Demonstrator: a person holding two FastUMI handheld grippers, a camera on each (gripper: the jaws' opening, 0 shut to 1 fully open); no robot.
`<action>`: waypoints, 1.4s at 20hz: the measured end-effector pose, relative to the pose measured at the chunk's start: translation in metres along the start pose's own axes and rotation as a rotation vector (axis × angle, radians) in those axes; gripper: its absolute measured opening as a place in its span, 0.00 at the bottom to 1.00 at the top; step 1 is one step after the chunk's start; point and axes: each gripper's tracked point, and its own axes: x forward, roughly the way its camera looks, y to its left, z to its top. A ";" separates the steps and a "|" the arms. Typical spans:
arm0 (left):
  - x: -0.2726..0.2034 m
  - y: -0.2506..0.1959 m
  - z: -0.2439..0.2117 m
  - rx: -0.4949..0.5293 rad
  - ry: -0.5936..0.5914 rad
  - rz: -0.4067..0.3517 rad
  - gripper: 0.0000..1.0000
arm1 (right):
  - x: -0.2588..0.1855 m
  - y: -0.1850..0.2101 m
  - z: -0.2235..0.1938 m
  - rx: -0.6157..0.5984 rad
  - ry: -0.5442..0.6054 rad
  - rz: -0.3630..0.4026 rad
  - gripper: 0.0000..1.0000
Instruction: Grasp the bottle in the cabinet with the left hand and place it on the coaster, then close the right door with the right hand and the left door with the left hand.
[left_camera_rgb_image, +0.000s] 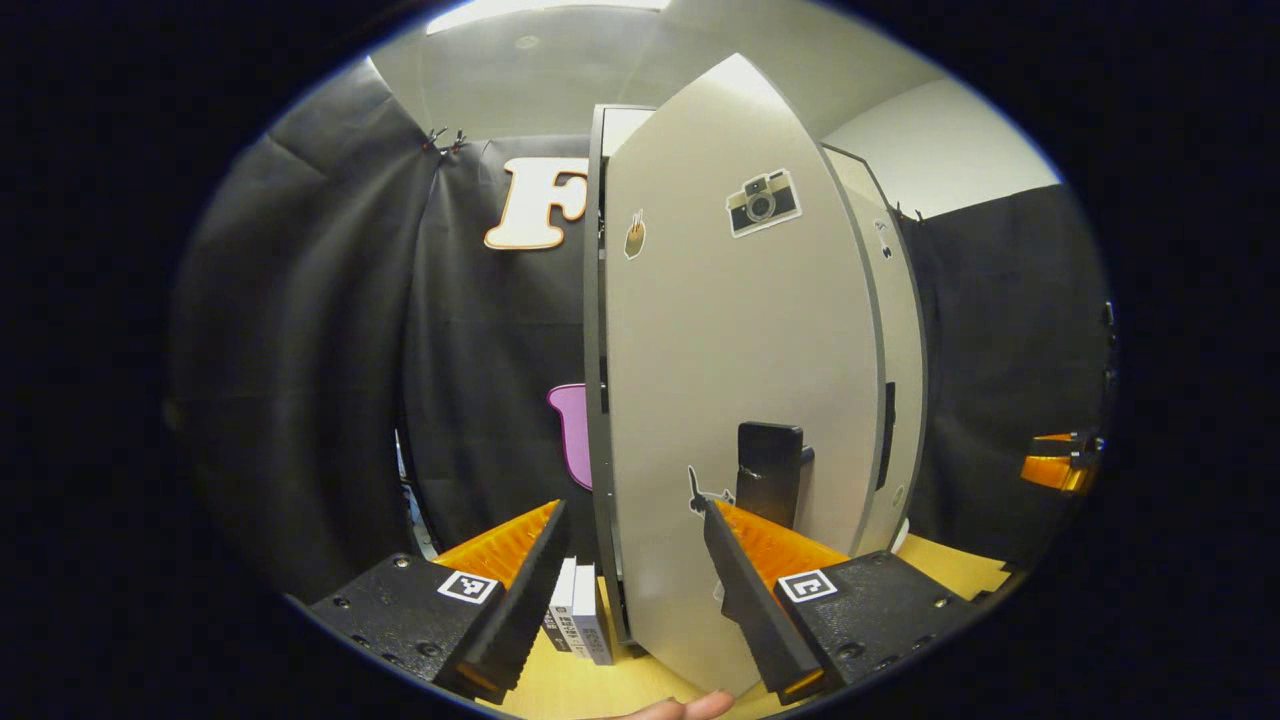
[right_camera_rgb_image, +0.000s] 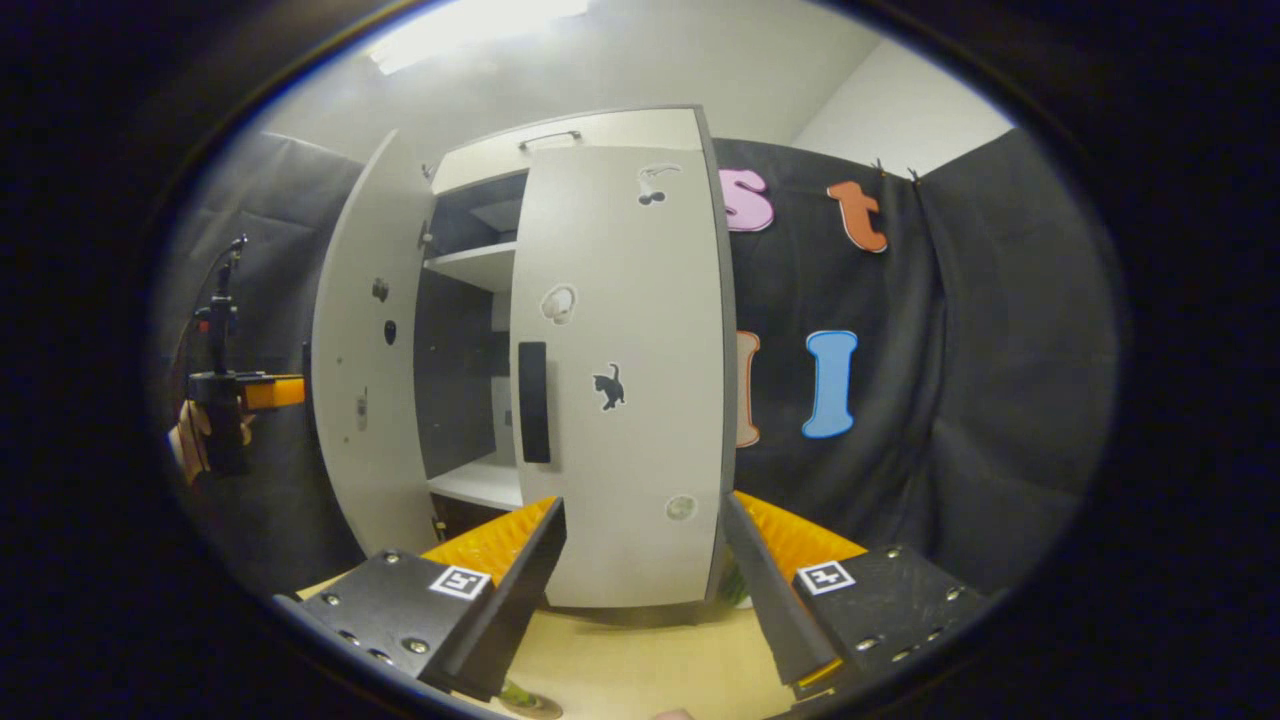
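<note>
Left gripper (left_camera_rgb_image: 630, 580): fingers spread wide, nothing between them, close in front of the cabinet's left door (left_camera_rgb_image: 740, 400), which stands partly open; one finger (left_camera_rgb_image: 745, 590) overlaps the door's lower face, contact cannot be told. Door carries a dark handle (left_camera_rgb_image: 768, 470) and a camera sticker (left_camera_rgb_image: 762, 202).
Two small boxes (left_camera_rgb_image: 582, 622): upright on the wooden tabletop (left_camera_rgb_image: 590, 690), beside the door's lower edge.
Right gripper (right_camera_rgb_image: 645, 590): fingers wide apart, holding nothing, facing the right door (right_camera_rgb_image: 620, 380), closed flat; dark handle (right_camera_rgb_image: 533, 400), cat sticker (right_camera_rgb_image: 608, 386).
Cabinet interior (right_camera_rgb_image: 462, 380): shelves visible between the doors.
Bottle: possibly the green item (right_camera_rgb_image: 737, 585) at the right door's foot; cannot tell.
Left gripper also seen far left in the right gripper view (right_camera_rgb_image: 240, 395)
</note>
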 end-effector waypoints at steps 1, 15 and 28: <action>0.003 0.000 -0.004 -0.003 0.012 0.008 0.87 | -0.006 -0.007 0.001 0.000 -0.004 -0.013 0.96; 0.021 -0.075 -0.011 -0.002 -0.021 -0.001 0.91 | -0.058 -0.031 -0.006 -0.046 0.001 -0.039 0.96; -0.006 -0.092 -0.015 0.032 0.021 -0.002 0.91 | -0.059 -0.028 -0.001 -0.037 -0.008 0.009 0.96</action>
